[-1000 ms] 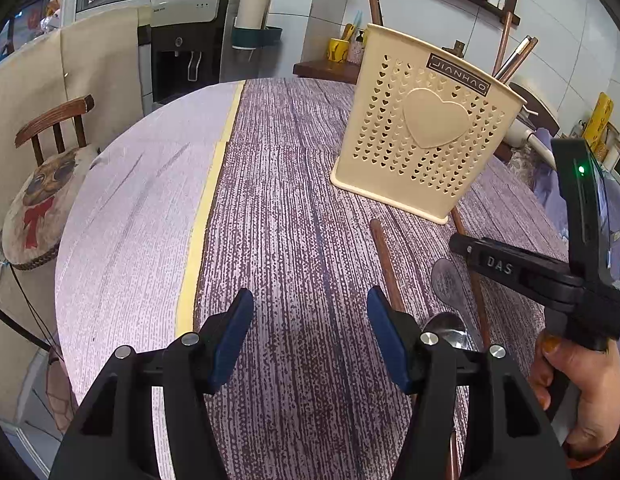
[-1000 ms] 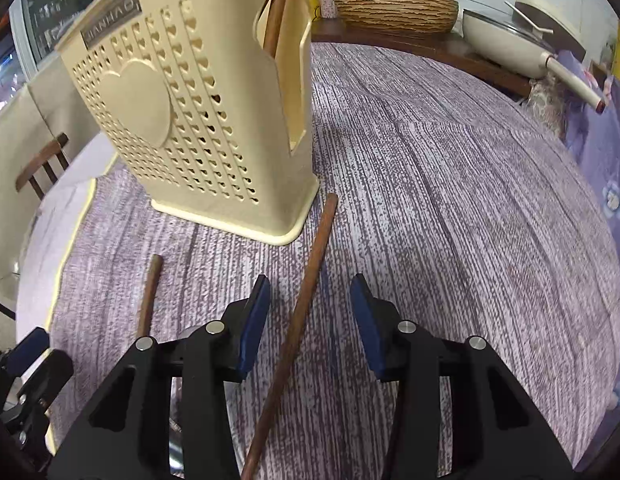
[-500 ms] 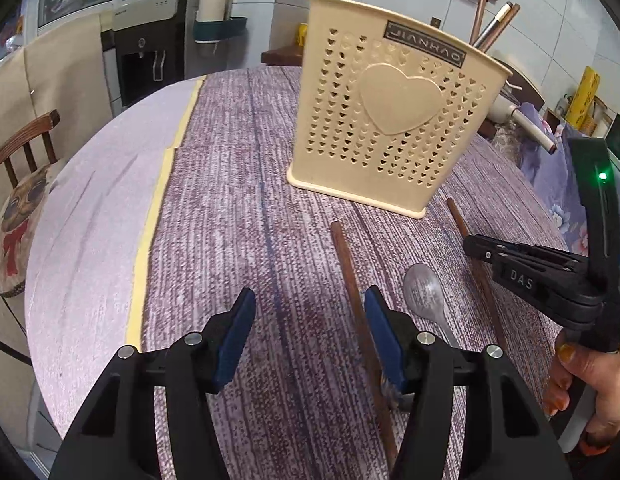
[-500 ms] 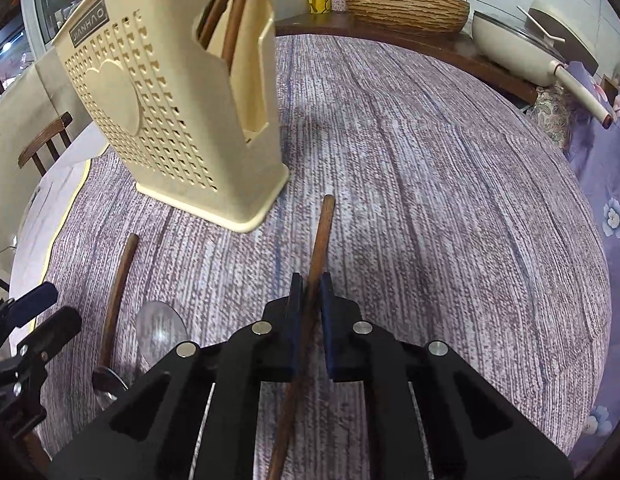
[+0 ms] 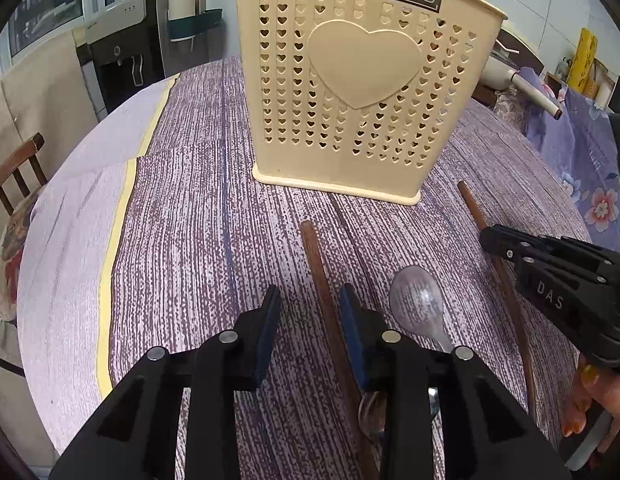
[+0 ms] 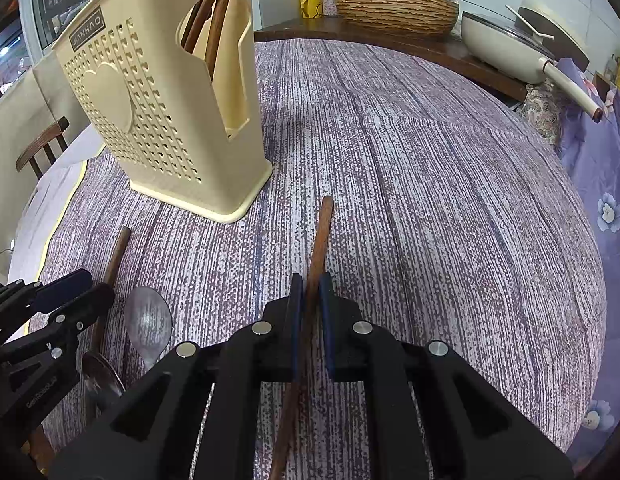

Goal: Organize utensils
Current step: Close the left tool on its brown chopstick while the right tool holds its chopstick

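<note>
Right tool (image 6: 310, 300) clamps one brown stick (image 6: 319, 236) lying on the worktop (image 6: 429, 200), ready to lift toward the cream holder (image 6: 166, 120); left tool (image 5: 310, 320) is closing around its twin (image 5: 317, 264), pads not yet touching.

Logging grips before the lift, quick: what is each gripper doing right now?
Left gripper: jaws closing around a wooden-handled utensil, not yet gripping.
Right gripper: shut on the other wooden handle.
</note>
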Action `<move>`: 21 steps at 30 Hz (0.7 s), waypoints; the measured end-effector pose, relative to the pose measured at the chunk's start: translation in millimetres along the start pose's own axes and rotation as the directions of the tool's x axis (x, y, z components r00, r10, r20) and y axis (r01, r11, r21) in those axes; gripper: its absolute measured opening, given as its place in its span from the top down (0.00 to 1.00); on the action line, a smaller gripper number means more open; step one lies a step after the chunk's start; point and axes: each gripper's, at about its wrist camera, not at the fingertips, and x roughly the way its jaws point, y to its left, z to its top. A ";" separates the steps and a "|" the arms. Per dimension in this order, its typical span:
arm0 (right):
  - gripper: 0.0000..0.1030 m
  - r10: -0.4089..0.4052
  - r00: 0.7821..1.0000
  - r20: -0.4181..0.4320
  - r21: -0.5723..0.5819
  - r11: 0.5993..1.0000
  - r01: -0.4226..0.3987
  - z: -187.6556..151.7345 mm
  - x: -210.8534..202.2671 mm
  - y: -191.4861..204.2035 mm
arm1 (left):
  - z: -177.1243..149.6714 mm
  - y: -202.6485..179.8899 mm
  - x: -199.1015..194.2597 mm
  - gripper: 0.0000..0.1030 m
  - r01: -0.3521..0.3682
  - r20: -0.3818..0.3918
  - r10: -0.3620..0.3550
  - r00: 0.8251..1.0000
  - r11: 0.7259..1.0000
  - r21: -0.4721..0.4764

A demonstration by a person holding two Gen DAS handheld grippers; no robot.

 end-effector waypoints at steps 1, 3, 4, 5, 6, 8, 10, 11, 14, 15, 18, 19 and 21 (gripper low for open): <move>0.91 -0.005 1.000 0.001 -0.002 1.000 0.005 0.0 0.2 1.0 | 1.8 -0.2 1.5 0.72 -0.008 -0.002 0.008 1.000 1.000 0.005; 0.91 -0.013 1.000 0.002 0.002 1.000 0.013 0.8 0.9 2.4 | 4.0 -1.6 3.8 0.75 -0.025 -0.004 0.025 1.000 1.000 0.017; 0.91 -0.015 1.000 0.003 0.007 1.000 0.015 1.6 1.5 2.5 | 5.5 -3.5 4.5 0.75 -0.032 -0.006 0.032 0.999 0.999 0.021; 0.91 -0.018 1.000 0.004 0.008 1.000 0.018 2.6 2.3 3.1 | 7.5 -5.3 5.7 0.76 -0.036 -0.008 0.037 0.999 0.999 0.023; 0.91 -0.023 1.000 0.005 0.007 1.000 0.023 4.0 3.4 4.0 | 8.4 -6.0 6.1 0.77 -0.040 -0.009 0.040 0.999 0.999 0.024; 0.91 -0.027 1.000 0.004 0.013 1.000 0.027 6.8 5.2 3.9 | 10.0 -7.6 7.2 0.79 -0.049 -0.012 0.049 0.999 0.998 0.026; 0.91 -0.028 1.000 0.001 0.019 0.999 0.028 9.7 6.1 3.7 | 11.0 -8.5 8.2 0.84 -0.056 -0.013 0.057 0.998 0.998 0.028; 0.91 -0.030 1.000 -0.001 0.018 0.999 0.030 10.5 6.6 4.2 | 11.4 -8.7 8.6 0.86 -0.059 -0.013 0.059 0.998 0.998 0.025; 0.91 -0.039 0.999 0.000 0.010 0.999 0.039 10.9 7.5 5.9 | 13.5 -9.7 10.0 0.89 -0.062 -0.012 0.062 0.998 0.998 0.015; 0.91 -0.038 0.999 0.003 0.011 0.999 0.038 10.7 7.4 5.6 | 13.5 -9.7 10.1 0.90 -0.058 -0.011 0.058 0.998 0.998 0.010; 0.91 -0.030 1.000 0.005 0.017 0.999 0.029 10.4 7.1 4.1 | 14.0 -10.0 9.9 0.90 -0.048 -0.012 0.048 0.999 0.999 0.001; 0.91 -0.021 1.000 0.005 0.021 1.000 0.021 10.4 7.0 3.2 | 14.3 -9.6 9.9 0.90 -0.044 -0.013 0.044 0.999 0.999 -0.002; 0.92 0.001 1.000 0.004 0.036 0.999 -0.001 11.2 7.1 0.0 | 14.9 -9.4 10.0 0.90 -0.036 -0.014 0.036 0.999 0.999 -0.010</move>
